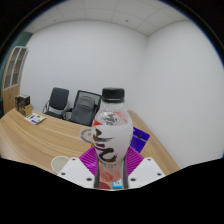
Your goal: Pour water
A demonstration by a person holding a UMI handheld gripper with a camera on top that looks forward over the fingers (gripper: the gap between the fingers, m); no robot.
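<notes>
The tongs (111, 172) are clenching a clear plastic water bottle with a white cap and pink-lettered label (110, 135), standing upright between their purple pads (89, 163). Beyond them a wooden table (40, 140) is stretching toward two black office chairs (70, 102).

Gripper-mounted camera looks forward, close behind its fingers (88, 166).

We see the bottle (110, 135) filling the gap between our fingers (92, 172), blocking the way ahead; open tabletop (45, 140) lies leftward, chairs (68, 103) beyond.
</notes>
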